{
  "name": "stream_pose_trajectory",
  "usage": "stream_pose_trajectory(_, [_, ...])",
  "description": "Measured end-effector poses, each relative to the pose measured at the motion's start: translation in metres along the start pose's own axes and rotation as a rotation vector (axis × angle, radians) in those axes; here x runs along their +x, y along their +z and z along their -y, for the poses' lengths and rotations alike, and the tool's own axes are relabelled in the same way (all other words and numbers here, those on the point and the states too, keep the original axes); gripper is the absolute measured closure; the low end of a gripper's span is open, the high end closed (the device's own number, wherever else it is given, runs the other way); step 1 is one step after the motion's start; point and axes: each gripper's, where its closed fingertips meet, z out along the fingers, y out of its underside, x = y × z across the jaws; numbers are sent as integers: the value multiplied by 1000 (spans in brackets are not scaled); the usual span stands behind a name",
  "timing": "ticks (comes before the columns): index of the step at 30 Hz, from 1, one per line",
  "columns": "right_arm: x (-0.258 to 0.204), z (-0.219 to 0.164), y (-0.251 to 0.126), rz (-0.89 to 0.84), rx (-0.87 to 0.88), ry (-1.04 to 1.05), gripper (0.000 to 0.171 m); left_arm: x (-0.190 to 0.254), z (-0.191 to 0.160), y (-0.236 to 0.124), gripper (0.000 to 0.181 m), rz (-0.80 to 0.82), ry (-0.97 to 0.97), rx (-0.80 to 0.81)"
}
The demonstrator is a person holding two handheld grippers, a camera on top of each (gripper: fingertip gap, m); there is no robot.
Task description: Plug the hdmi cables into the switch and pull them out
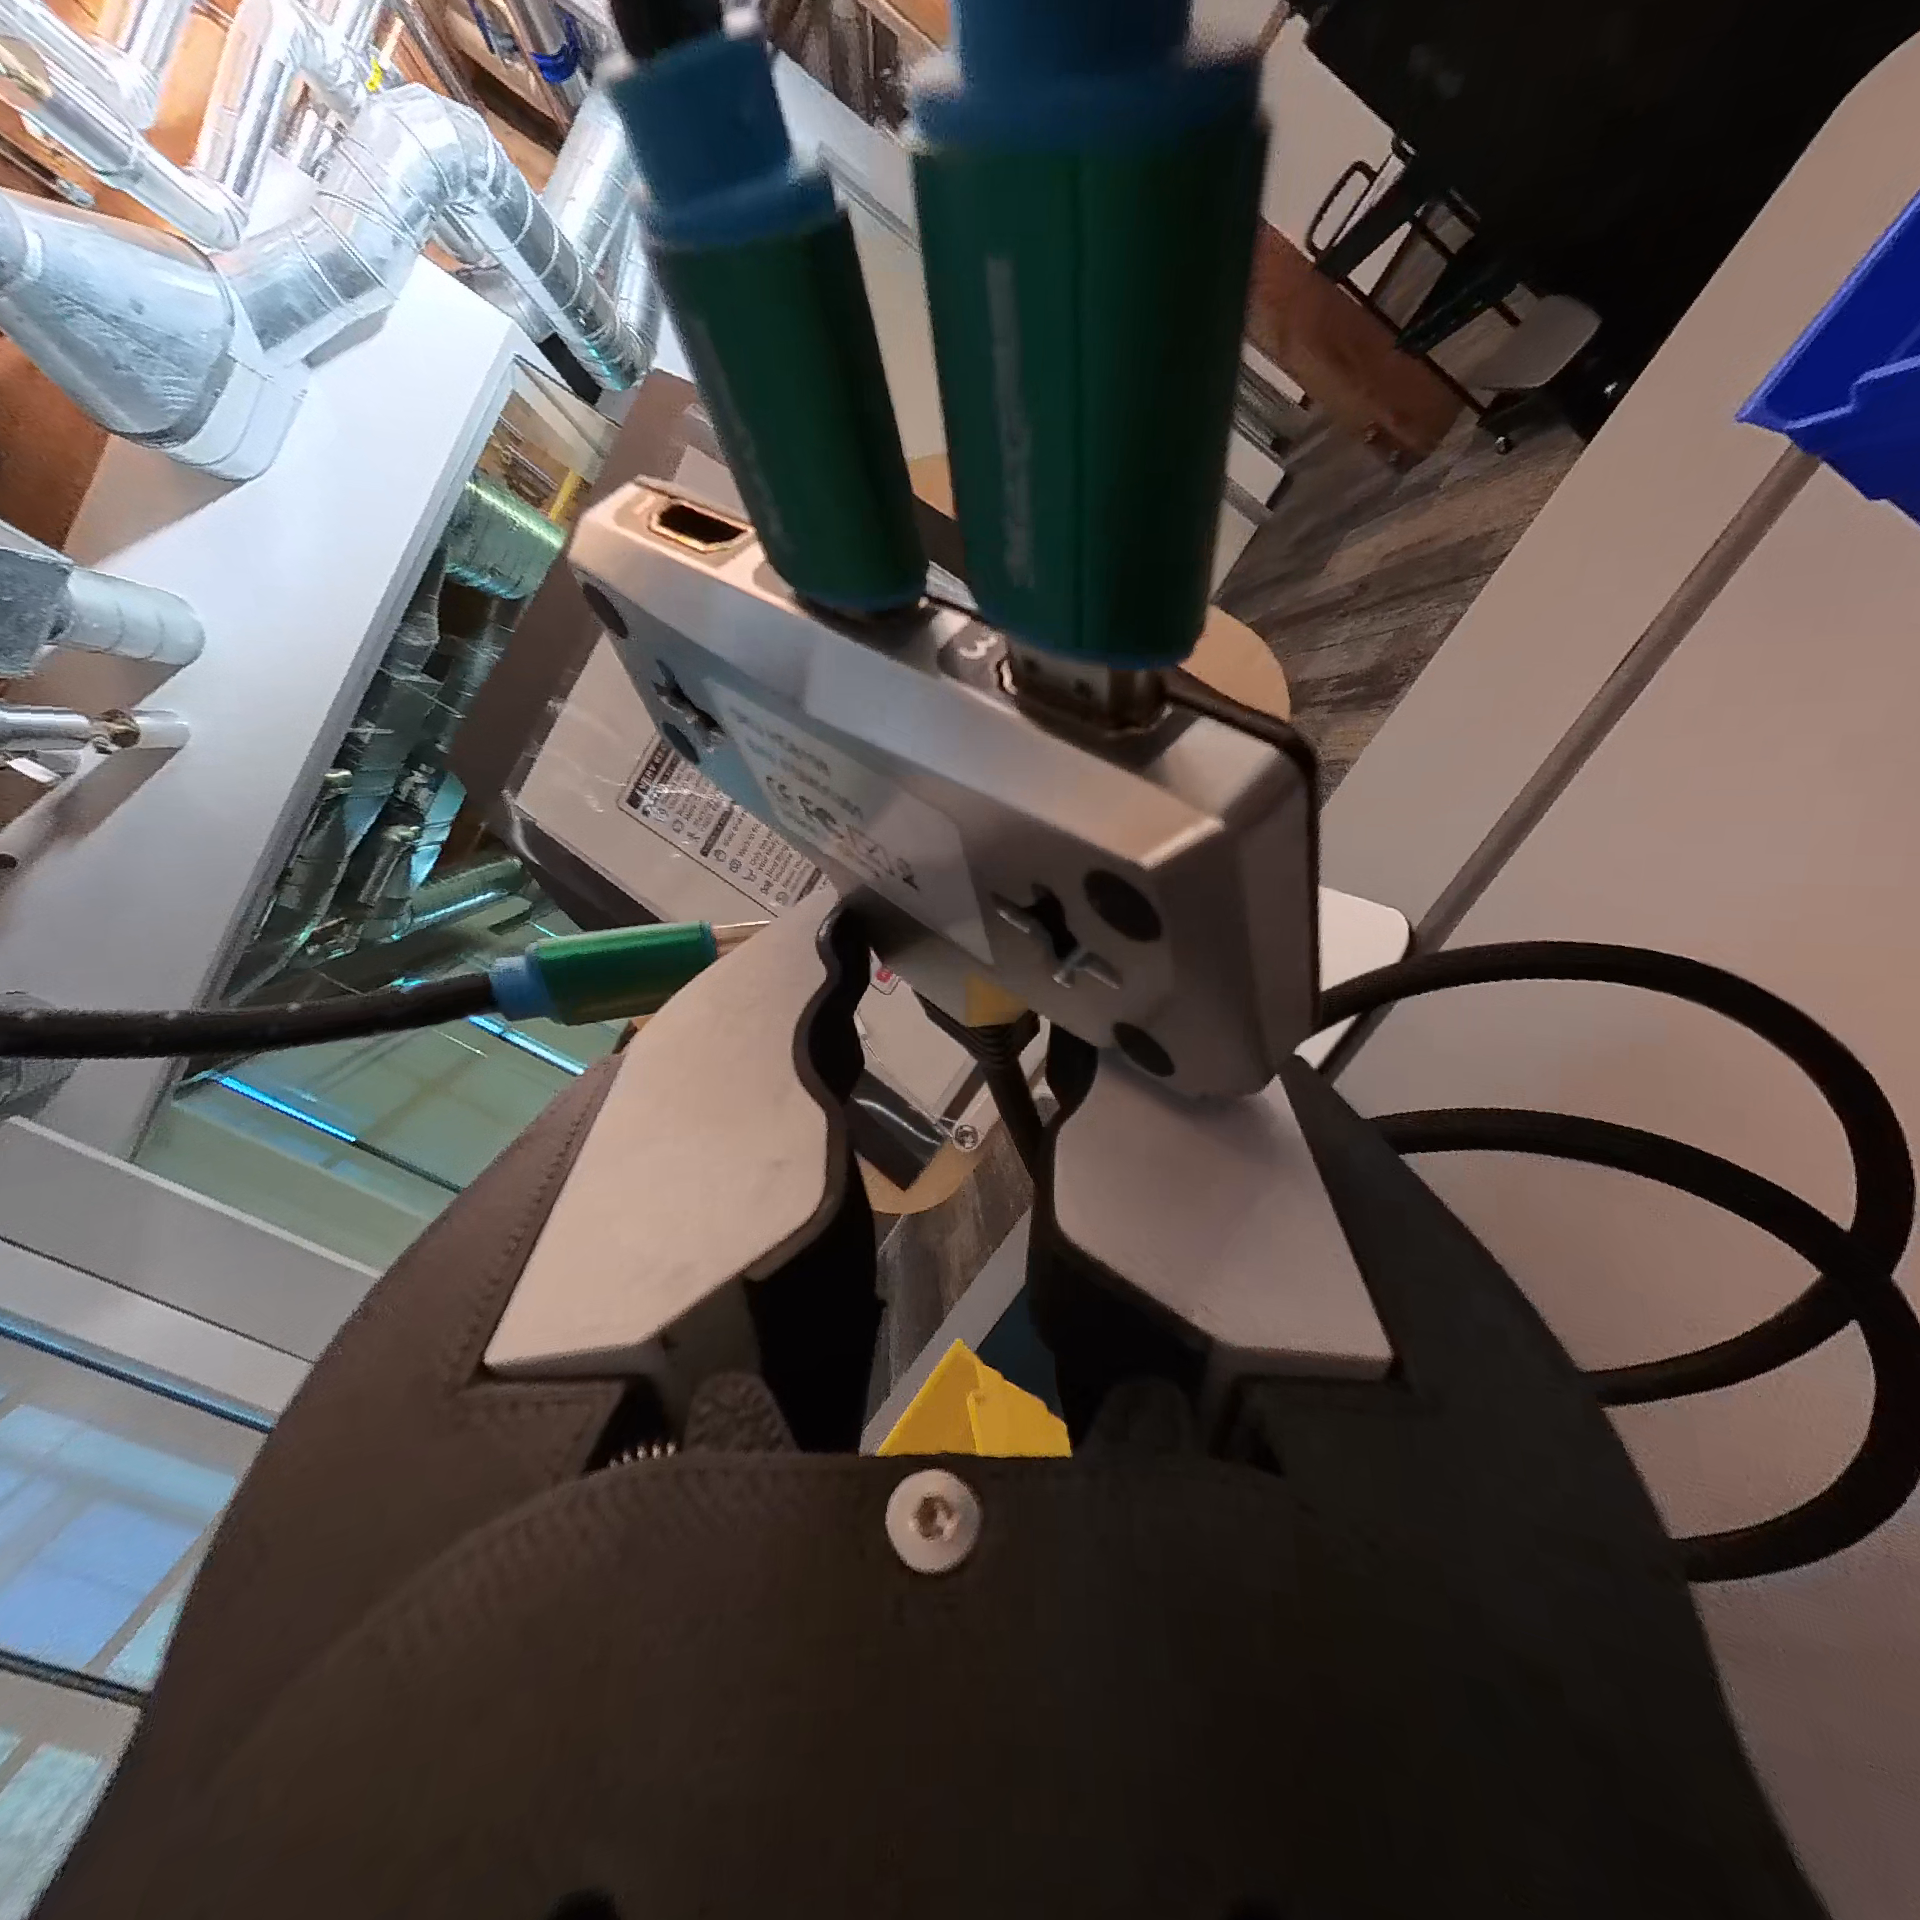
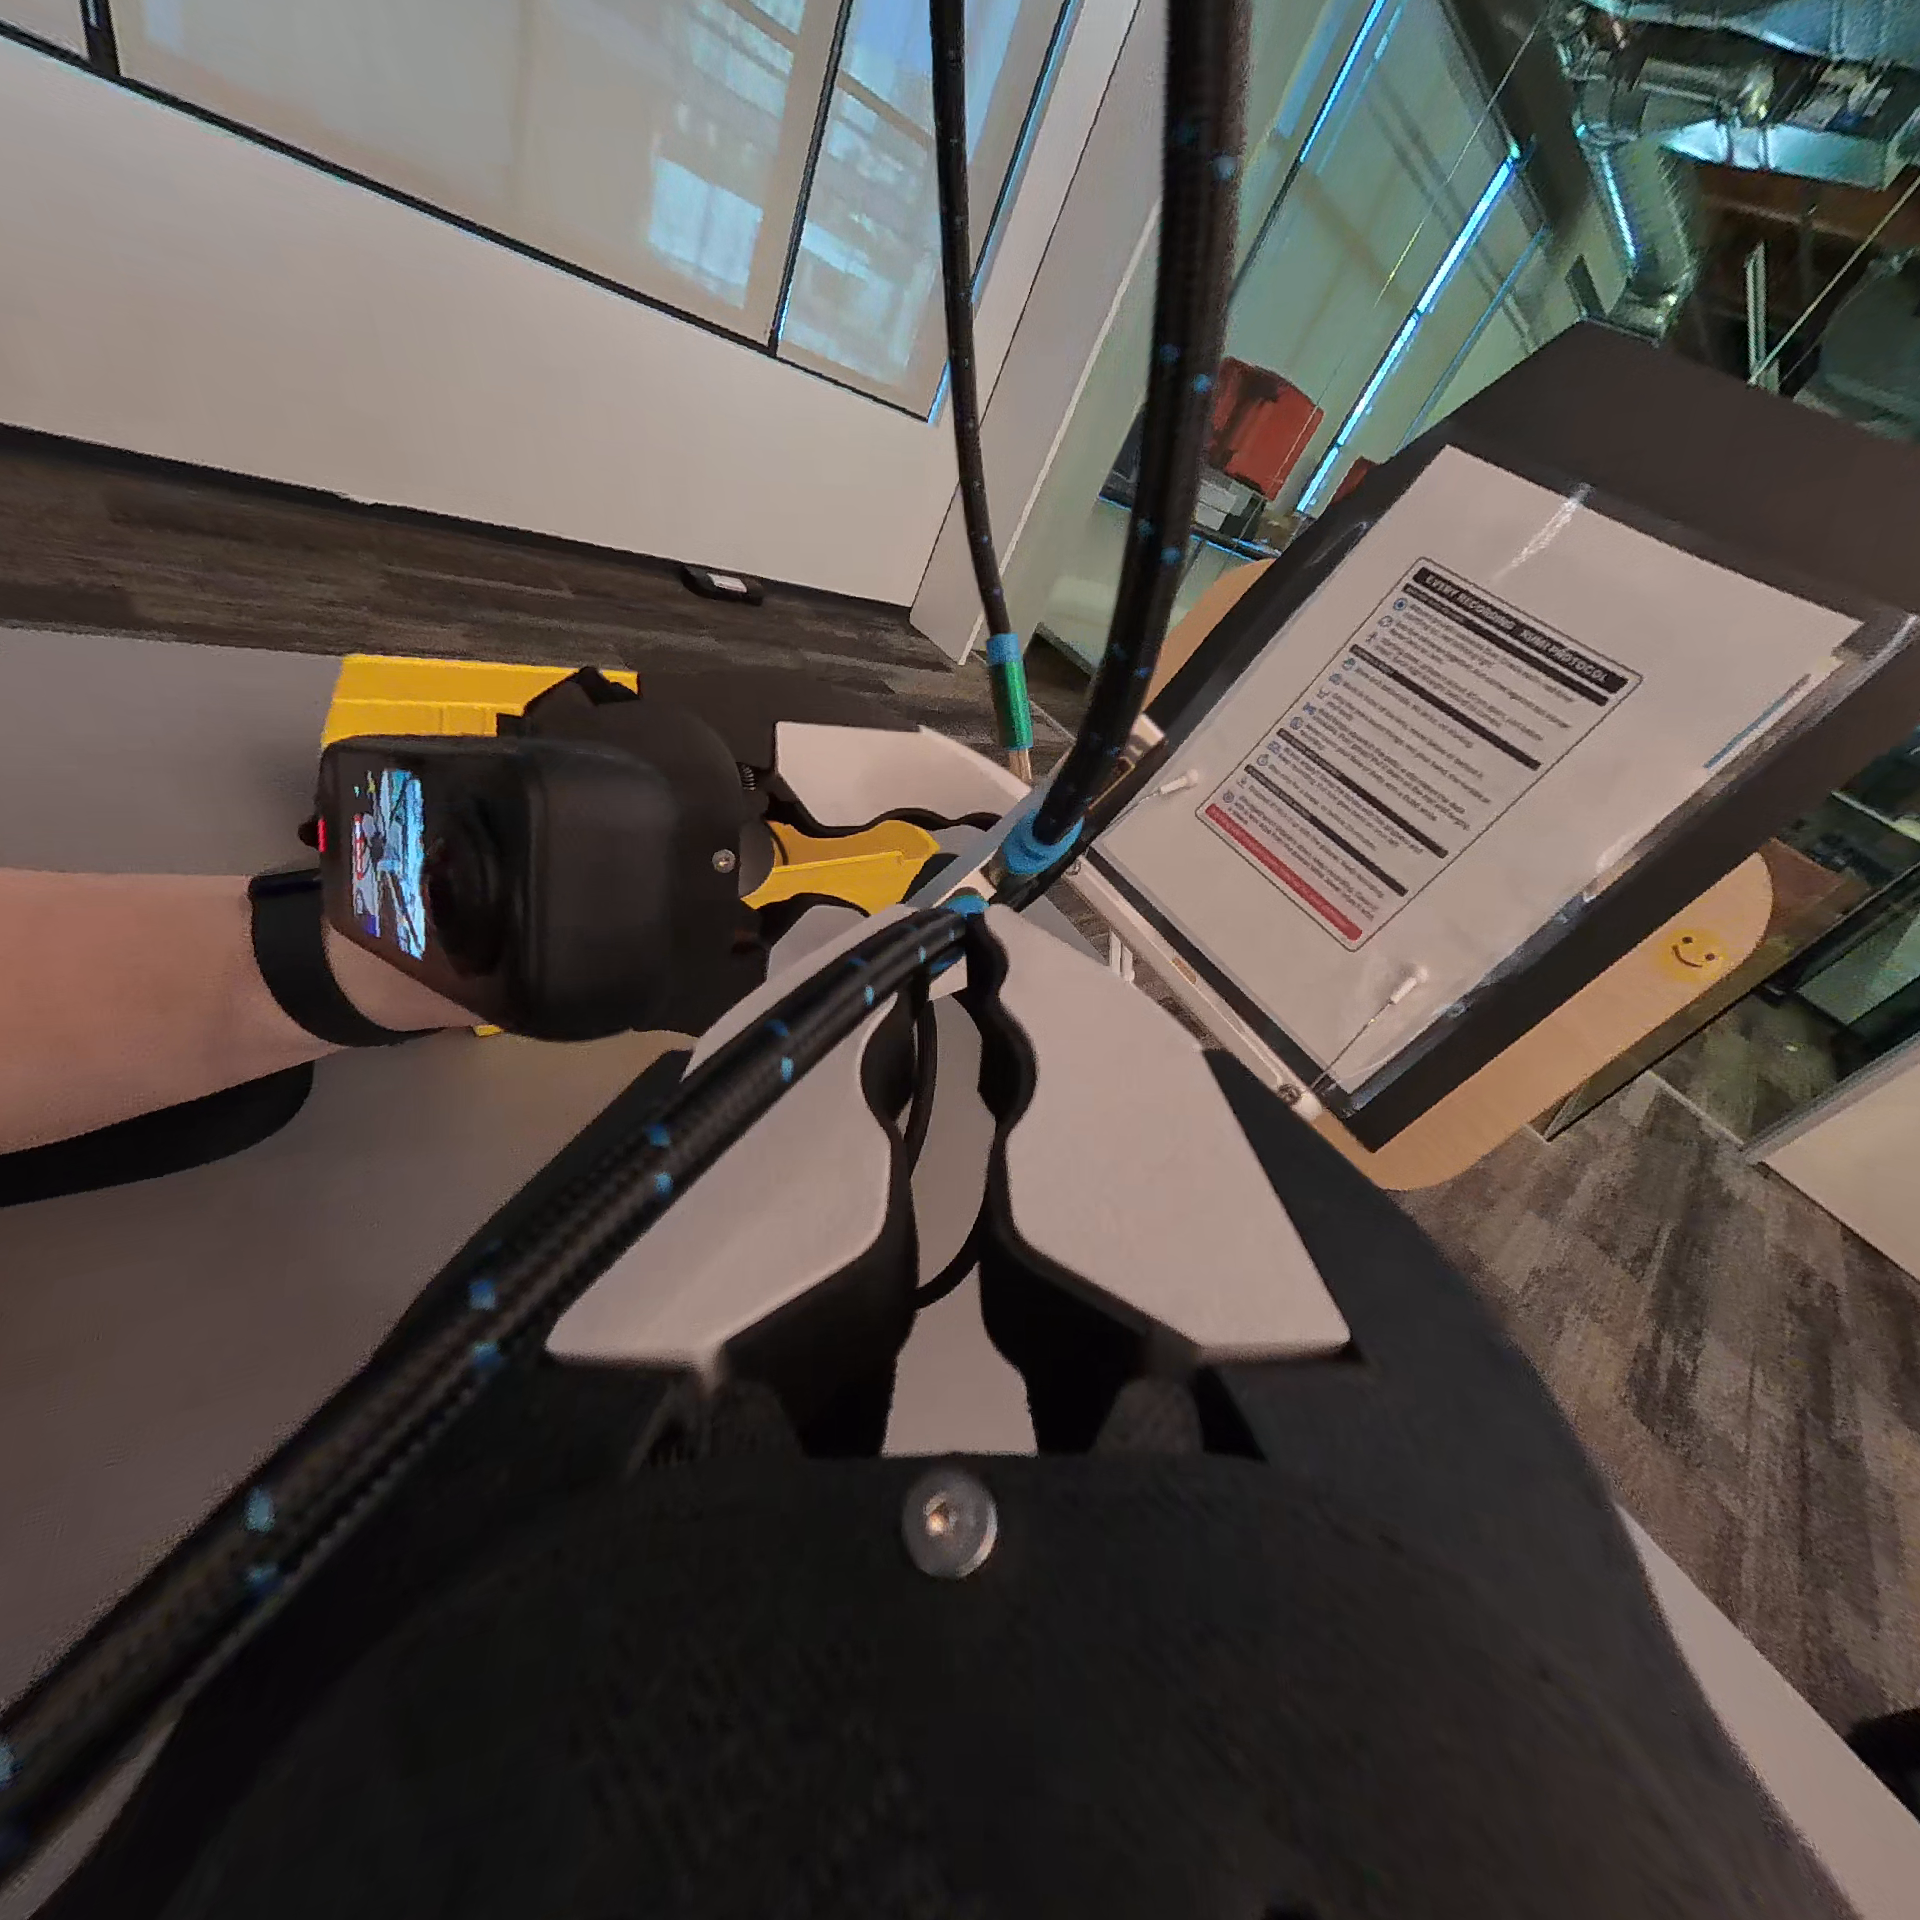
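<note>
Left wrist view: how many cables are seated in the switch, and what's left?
Two green-shelled HDMI plugs sit in the grey metal switch box, held by the left gripper. One port is open; a third green plug hangs loose. The right gripper pinches black braided cable.

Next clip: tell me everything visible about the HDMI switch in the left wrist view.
The switch is a flat silver, metal-looking box with black round feet and a label on the face shown. It is tilted in the air, one edge gripped by the left claw. Two green plugs sit in its far edge; a third port is empty.
</note>
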Motion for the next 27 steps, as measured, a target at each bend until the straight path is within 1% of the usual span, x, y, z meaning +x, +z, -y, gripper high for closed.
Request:
stream_pose_trajectory(10, [-7, 9, 0, 7, 64, -28, 165, -17, 6, -8, 150, 75, 5, 33])
stream_pose_trajectory(19, [-9, 15, -1, 2, 109, -44, 165, -27, 9, -12, 150, 101, 7, 35])
stream_pose_trajectory(27, [-8, 13, 1, -1, 111, -60, 165, -26, 6, -11, 150, 105, 26, 23])
